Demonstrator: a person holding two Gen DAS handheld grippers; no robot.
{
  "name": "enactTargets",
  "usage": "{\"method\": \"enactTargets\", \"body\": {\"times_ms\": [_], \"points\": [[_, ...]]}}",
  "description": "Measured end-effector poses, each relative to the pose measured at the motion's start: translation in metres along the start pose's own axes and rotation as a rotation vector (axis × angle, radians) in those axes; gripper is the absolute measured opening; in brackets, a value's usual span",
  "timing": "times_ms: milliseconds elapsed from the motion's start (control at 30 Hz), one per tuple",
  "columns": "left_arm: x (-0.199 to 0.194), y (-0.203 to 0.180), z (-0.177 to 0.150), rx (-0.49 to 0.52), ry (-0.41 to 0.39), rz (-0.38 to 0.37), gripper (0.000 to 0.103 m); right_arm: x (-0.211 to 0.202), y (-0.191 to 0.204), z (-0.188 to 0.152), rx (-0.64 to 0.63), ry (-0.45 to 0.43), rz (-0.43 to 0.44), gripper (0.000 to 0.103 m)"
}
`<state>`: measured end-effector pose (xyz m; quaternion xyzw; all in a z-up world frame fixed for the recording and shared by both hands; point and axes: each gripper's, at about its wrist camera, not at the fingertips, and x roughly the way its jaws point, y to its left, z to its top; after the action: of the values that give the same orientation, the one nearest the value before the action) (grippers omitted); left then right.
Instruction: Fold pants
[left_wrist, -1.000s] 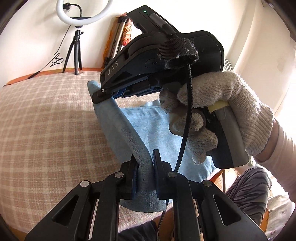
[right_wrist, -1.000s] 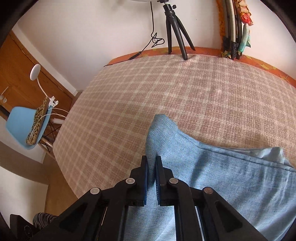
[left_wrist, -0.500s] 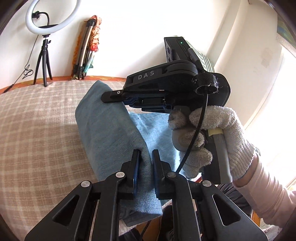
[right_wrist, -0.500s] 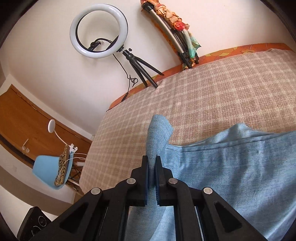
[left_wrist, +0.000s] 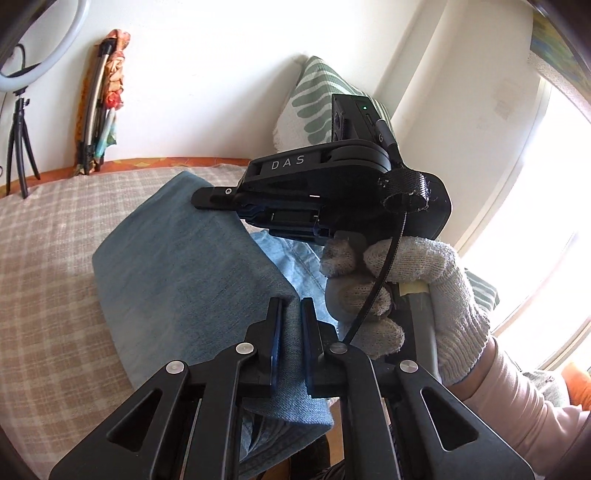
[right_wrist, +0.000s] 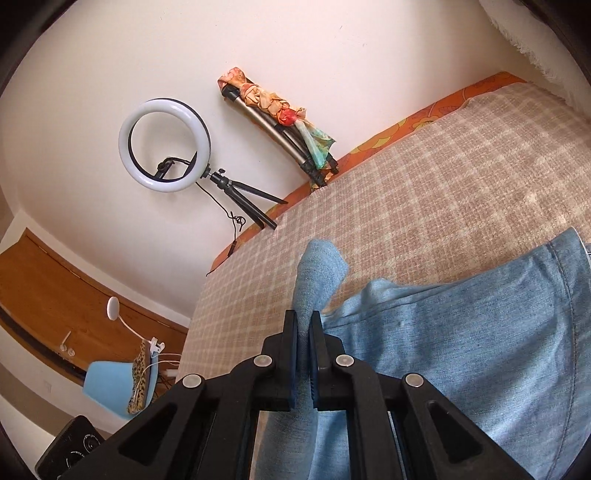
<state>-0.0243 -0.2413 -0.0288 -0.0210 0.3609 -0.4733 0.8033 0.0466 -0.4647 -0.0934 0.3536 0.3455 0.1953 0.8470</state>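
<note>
The pants (left_wrist: 177, 266) lie on the checked bed (left_wrist: 48, 258), one layer lifted over the rest. Left gripper (left_wrist: 291, 314) is clamped on the near denim edge, right gripper (right_wrist: 304, 328) pinches another bunched edge. A gloved hand (left_wrist: 413, 288) grips the right gripper's handle.

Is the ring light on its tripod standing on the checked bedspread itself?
No, the ring light stands beyond the checked bedspread, by the wall.
</note>
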Motion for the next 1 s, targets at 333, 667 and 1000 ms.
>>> {"method": "enactTargets", "body": {"times_ms": [333,667,1000], "points": [[0.06,-0.045,0.017,0.049,0.052,-0.105,0.008,-0.068,-0.068,0.012,0.114,-0.119,-0.022,0.002],[0.125,-0.075,0.02,0.082,0.136,-0.142,0.008,-0.099,-0.128,0.014,0.203,-0.151,-0.053,0.002],[0.155,-0.093,0.018,0.124,0.179,-0.158,0.005,-0.127,-0.159,0.025,0.166,-0.179,-0.097,0.003]]}}
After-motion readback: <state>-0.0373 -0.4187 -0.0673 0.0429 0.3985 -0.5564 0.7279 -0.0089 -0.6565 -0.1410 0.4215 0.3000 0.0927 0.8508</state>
